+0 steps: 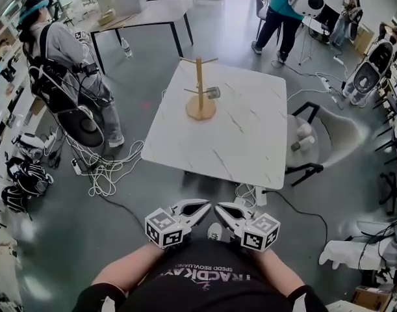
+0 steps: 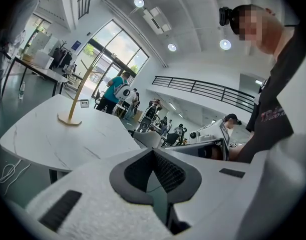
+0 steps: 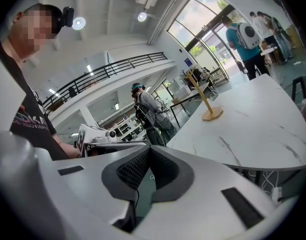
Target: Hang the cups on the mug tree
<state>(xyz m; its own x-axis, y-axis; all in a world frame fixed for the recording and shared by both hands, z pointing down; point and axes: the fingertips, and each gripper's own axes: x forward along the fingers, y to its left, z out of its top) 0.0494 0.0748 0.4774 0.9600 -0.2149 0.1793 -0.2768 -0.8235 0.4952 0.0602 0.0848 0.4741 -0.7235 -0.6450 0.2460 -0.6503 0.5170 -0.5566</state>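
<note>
Head view: our left gripper [image 1: 206, 207], right gripper [image 1: 219, 208] at 6 o'clock, both closed, empty; mug tree [image 1: 199, 86], cup [image 1: 213, 93] at 12.

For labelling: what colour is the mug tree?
Light wood; the mug tree shows best in head view.
</note>
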